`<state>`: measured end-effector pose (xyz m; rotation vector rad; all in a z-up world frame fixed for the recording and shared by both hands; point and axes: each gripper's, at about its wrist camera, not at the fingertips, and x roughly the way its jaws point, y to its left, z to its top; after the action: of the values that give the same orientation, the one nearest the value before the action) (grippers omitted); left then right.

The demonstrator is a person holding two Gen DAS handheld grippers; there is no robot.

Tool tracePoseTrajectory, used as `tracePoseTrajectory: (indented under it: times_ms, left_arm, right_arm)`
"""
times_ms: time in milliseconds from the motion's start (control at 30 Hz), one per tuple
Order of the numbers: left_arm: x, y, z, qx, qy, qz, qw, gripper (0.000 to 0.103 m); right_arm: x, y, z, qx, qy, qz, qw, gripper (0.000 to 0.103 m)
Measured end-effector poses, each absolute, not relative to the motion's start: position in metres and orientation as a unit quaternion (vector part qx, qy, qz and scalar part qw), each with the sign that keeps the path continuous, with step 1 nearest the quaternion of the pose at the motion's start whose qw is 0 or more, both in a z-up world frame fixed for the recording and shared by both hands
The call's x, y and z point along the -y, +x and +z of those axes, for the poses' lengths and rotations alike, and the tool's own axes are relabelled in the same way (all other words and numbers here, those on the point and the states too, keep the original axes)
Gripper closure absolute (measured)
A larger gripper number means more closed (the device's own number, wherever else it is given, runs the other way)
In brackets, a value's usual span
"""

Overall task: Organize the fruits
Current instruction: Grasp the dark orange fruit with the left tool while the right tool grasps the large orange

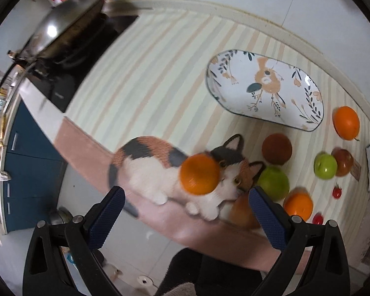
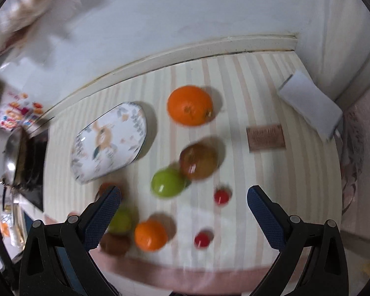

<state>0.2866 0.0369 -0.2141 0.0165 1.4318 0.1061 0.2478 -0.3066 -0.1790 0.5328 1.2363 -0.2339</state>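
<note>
An oval plate point(image 1: 264, 86) with a flower and rabbit print lies empty on the striped cloth; it also shows in the right wrist view point(image 2: 108, 143). Around it lie loose fruits: oranges point(image 1: 346, 122) point(image 2: 190, 105), green apples point(image 1: 325, 166) point(image 2: 169, 182), a red-brown apple point(image 2: 198, 160), a brown fruit point(image 1: 276, 149) and small red tomatoes point(image 2: 221, 196). A blurred orange point(image 1: 200, 174) shows in front of the cat print, between and beyond the fingers of my open left gripper point(image 1: 186, 209); I cannot tell what it rests on. My right gripper point(image 2: 183, 209) is open and empty above the fruits.
A calico cat print point(image 1: 175, 172) covers the cloth's front edge. A wok point(image 1: 61, 32) sits on a black stove at the left. A white box point(image 2: 310, 104) and a brown card point(image 2: 265, 138) lie at the right. A wall borders the counter's far side.
</note>
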Motion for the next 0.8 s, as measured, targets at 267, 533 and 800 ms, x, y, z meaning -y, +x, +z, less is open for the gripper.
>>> tracePoseTrajectory:
  times_ms: [267,533,800]
  left_arm:
    - [0.017,0.350,-0.264,-0.709,-0.029,-0.006,0.705,0.008]
    - [0.056,0.373,-0.295,-0.734,-0.022,-0.042,0.677,0.018]
    - [0.076,0.387,-0.317,-0.749,-0.010,-0.066,0.660,0.039]
  right_arm:
    - [0.318,0.328,-0.227,-0.615,0.221,-0.098,0.751,0.000]
    - [0.326,0.377,-0.261,-0.637,0.183,-0.101,0.742,0.000]
    - [0.332,0.403,-0.298,-0.673,0.177,-0.090,0.713,0.004]
